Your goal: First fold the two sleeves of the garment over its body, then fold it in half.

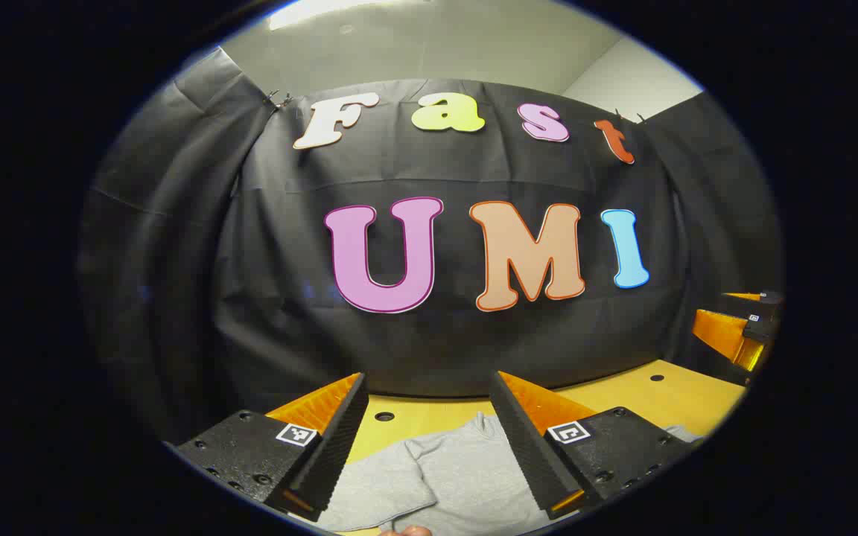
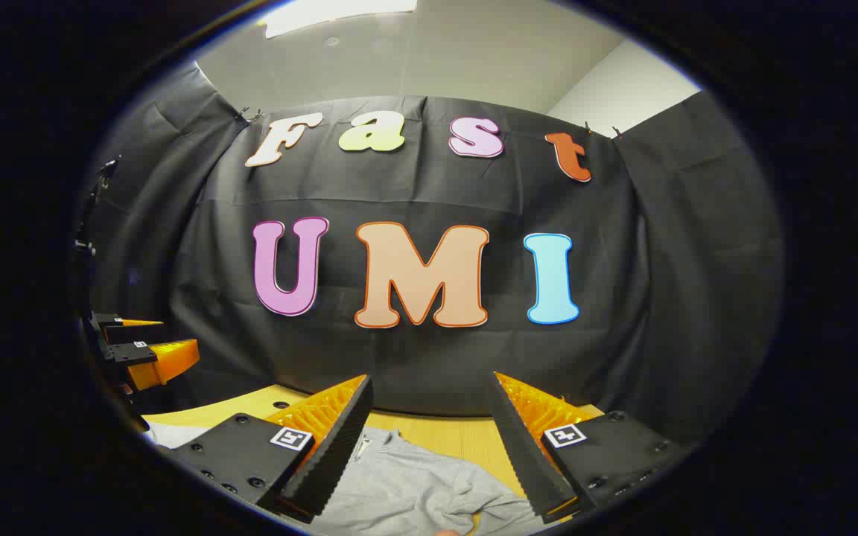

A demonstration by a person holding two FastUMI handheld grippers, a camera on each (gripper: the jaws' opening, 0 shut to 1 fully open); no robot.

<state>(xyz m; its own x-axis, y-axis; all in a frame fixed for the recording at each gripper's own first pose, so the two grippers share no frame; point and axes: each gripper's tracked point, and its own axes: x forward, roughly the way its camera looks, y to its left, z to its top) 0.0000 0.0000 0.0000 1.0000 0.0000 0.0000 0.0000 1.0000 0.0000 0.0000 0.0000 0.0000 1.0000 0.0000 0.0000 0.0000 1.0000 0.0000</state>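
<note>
A grey garment (image 1: 436, 476) lies flat on the yellow wooden table (image 1: 667, 394), below and between my left gripper's fingers. My left gripper (image 1: 429, 387) hangs above it, open, nothing between its fingers. In the right gripper view the same grey garment (image 2: 407, 484) shows crumpled folds near the bottom. My right gripper (image 2: 429, 387) is open above it and holds nothing. The right gripper (image 1: 734, 331) also shows at the far right of the left gripper view, and the left gripper (image 2: 142, 350) at the far left of the right gripper view.
The table (image 2: 451, 435) has round holes in its top and ends at the black cloth wall close behind the garment. A fingertip (image 1: 407, 531) peeks in at the bottom edge of the left gripper view.
</note>
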